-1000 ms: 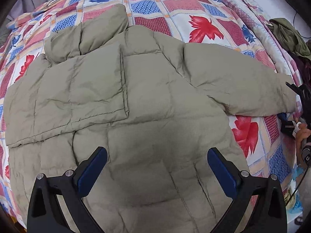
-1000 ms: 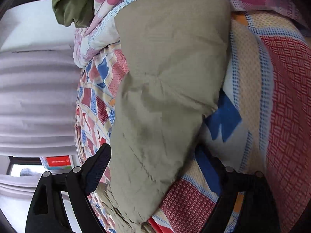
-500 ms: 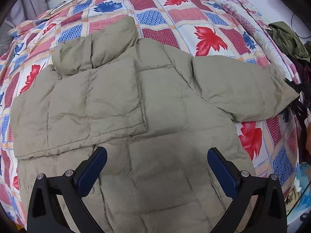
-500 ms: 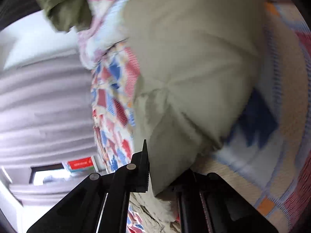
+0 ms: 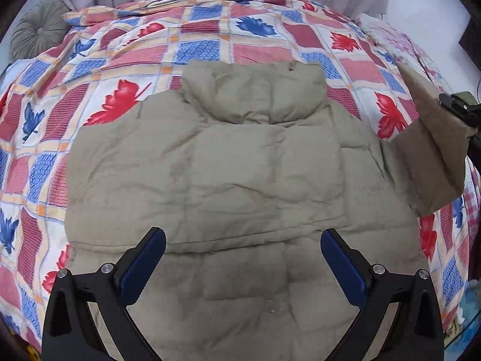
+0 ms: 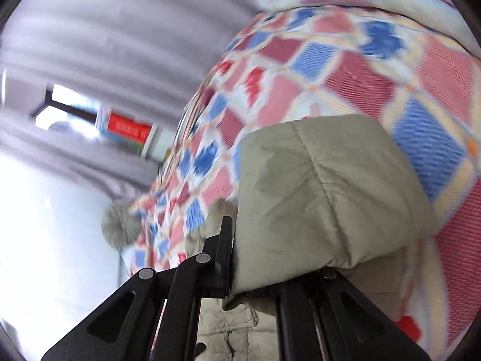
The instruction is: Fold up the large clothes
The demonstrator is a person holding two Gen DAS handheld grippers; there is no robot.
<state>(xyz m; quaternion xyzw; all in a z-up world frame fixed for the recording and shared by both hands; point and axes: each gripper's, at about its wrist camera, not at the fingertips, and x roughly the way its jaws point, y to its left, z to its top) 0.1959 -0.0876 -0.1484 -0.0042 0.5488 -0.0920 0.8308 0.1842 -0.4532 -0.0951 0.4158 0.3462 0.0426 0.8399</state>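
Left wrist: left gripper fingers apart, hovering over khaki jacket lying flat on quilt.
Right wrist: right gripper clamped on sleeve, lifted.
Advice: carry sleeve across the back, lay flat, then let go.

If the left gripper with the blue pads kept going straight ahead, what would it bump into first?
Most likely the beige puffer jacket. The left gripper is open above its folded middle with nothing between, though depth is hard to judge.
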